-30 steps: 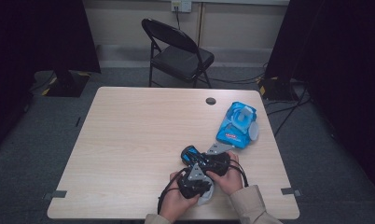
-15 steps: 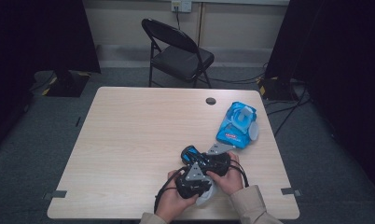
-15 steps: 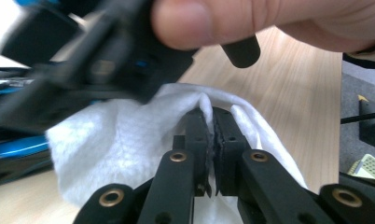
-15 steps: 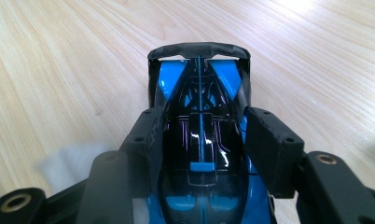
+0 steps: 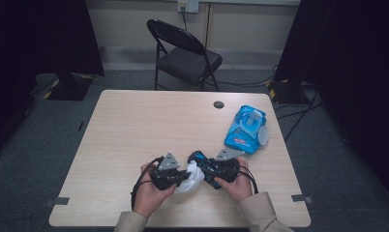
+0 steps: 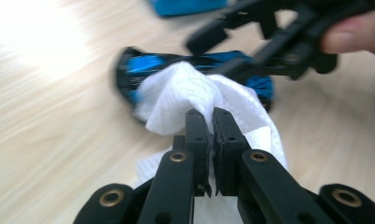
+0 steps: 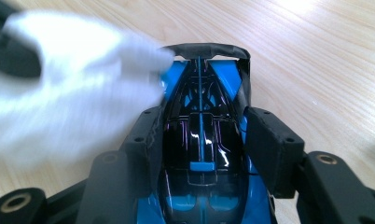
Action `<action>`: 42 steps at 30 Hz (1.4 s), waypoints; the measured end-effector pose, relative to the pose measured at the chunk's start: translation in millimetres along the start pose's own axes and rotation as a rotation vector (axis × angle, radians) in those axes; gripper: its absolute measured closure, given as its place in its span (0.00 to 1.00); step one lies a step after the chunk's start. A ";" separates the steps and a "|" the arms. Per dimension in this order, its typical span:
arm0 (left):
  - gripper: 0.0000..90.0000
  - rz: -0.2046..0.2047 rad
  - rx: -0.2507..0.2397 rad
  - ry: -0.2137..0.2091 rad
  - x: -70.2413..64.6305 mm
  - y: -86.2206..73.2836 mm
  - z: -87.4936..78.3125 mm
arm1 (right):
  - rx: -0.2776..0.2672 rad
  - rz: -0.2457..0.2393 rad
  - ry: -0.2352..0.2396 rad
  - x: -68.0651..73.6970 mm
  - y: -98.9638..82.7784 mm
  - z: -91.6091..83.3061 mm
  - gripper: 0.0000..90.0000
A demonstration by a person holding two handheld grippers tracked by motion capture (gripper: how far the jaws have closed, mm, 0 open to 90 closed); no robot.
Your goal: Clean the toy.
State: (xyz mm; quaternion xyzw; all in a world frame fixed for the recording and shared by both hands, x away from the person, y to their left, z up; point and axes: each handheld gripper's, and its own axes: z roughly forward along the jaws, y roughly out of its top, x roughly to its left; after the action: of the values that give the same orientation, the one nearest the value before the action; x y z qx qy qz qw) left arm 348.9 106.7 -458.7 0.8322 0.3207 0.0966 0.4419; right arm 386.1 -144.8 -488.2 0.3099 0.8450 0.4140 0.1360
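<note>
We hold the toy car point(image 7: 202, 154) in the right gripper point(image 5: 213, 170), its jaws pressed against the car's two sides, so that the body stays fixed while it is wiped. The left gripper point(image 6: 212, 122) is clamped shut on a white wipe point(image 6: 185, 91), which gives us a firm edge to rub with. In the high view the car lies near the front edge of the table point(image 5: 134, 125), right of centre, between the two hands, and the wipe point(image 5: 191, 177) bunches against its left end. The blue wipe packet point(image 5: 246, 128) lies farther back on the right, apart from the work.

The car is glossy black and bright blue, with a dark wing at the far end.
</note>
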 end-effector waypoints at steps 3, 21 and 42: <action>0.96 -0.036 -0.007 0.033 14.7 -2.8 -5.0 | 0.000 0.000 0.000 0.0 0.0 0.0 0.53; 0.95 -0.109 0.054 0.140 42.4 -15.5 31.4 | -0.010 0.006 0.009 -1.3 -1.3 0.1 0.53; 0.96 -0.075 0.077 0.107 9.2 -11.8 54.0 | 0.002 -0.002 -0.005 1.0 0.1 -0.2 0.53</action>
State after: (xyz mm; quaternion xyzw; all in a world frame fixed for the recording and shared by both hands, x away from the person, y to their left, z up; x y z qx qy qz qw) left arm 374.7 80.7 -501.2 0.8297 0.3782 0.1118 0.3950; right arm 385.2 -144.2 -488.0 0.3102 0.8454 0.4121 0.1384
